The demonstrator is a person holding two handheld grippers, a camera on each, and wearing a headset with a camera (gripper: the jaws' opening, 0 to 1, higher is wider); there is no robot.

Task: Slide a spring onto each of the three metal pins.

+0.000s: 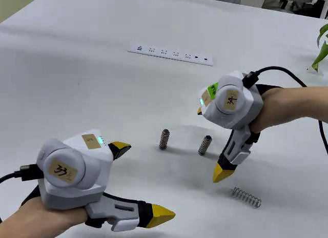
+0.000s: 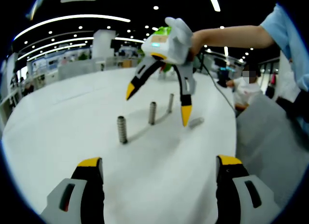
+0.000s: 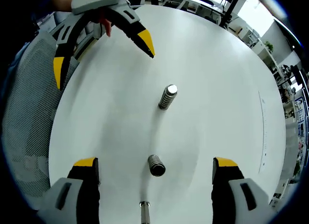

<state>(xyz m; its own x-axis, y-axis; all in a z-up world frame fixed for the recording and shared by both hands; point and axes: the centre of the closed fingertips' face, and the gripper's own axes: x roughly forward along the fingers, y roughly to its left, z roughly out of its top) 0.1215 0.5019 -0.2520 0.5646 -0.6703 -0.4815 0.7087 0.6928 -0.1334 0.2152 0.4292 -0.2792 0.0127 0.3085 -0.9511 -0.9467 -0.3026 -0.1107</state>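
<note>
Two springs stand upright on their pins near the middle of the tabletop (image 1: 77, 68): one spring (image 1: 164, 139) and, just beside it, a second spring (image 1: 205, 144). From the left gripper view the row runs to a third, bare pin (image 2: 170, 102), thin and with no coil on it. The last spring, the loose spring (image 1: 246, 196), lies flat on its side towards the near edge, apart from the row and to its right. By my reading, two of the three pins are done and this one coil remains.

The right hand-held gripper (image 2: 157, 108) hangs point-down over the row with its jaws spread wide and nothing between them. One yellow tip is on each side of the pins, and the lower tip is near the loose spring. That stance suits reaching down for the flat coil. It lies on its side, so it will probably need turning upright so that its bore lines up with the thin pin.

The left hand-held gripper (image 1: 141, 179) is low at the near-left of the tabletop, jaws apart and empty, well clear of the pins. It seems kept out of the way so as not to knock the seated springs.

A white power strip (image 1: 170, 53) lies beyond, towards the far edge.
</note>
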